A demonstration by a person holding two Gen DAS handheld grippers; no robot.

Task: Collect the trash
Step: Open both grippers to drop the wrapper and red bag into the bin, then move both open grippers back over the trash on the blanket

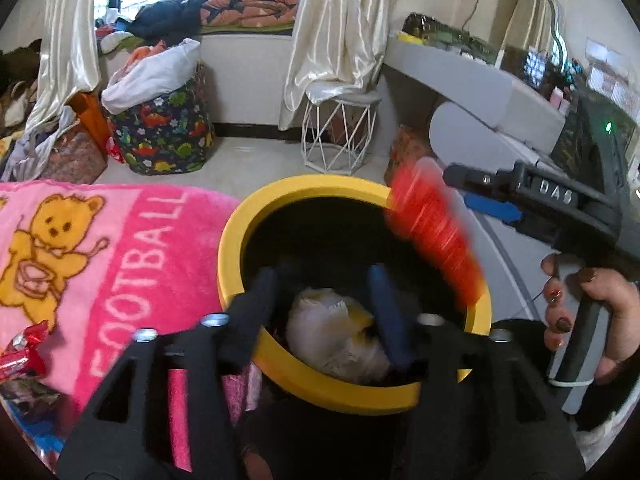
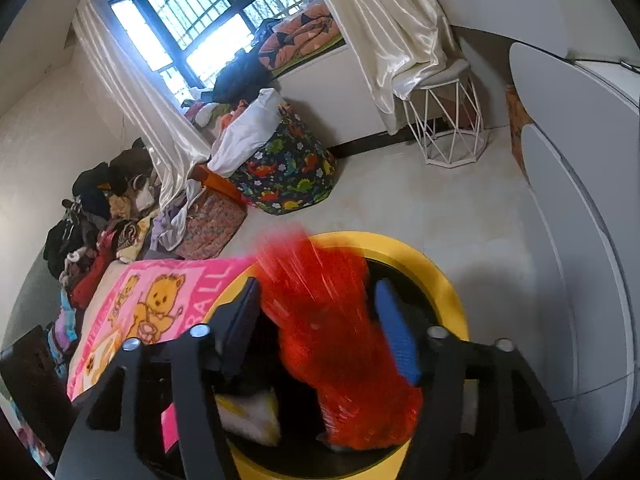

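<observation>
Trash bin, yellow-rimmed, sits just below both grippers; a red wrapper blurs between the right gripper's released jaws, seemingly dropping in. The left gripper hangs released above a pale wad inside. A small red packet on the bed to its left remains.

Fluffy pink blanket, glossy curtains

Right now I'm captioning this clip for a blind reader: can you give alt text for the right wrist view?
A blurred red wrapper drops between the open right gripper fingers into a yellow-rimmed bin. A pink teddy-bear blanket lies left of the bin, with a dinosaur-print bag and white wire stool beyond.
</observation>
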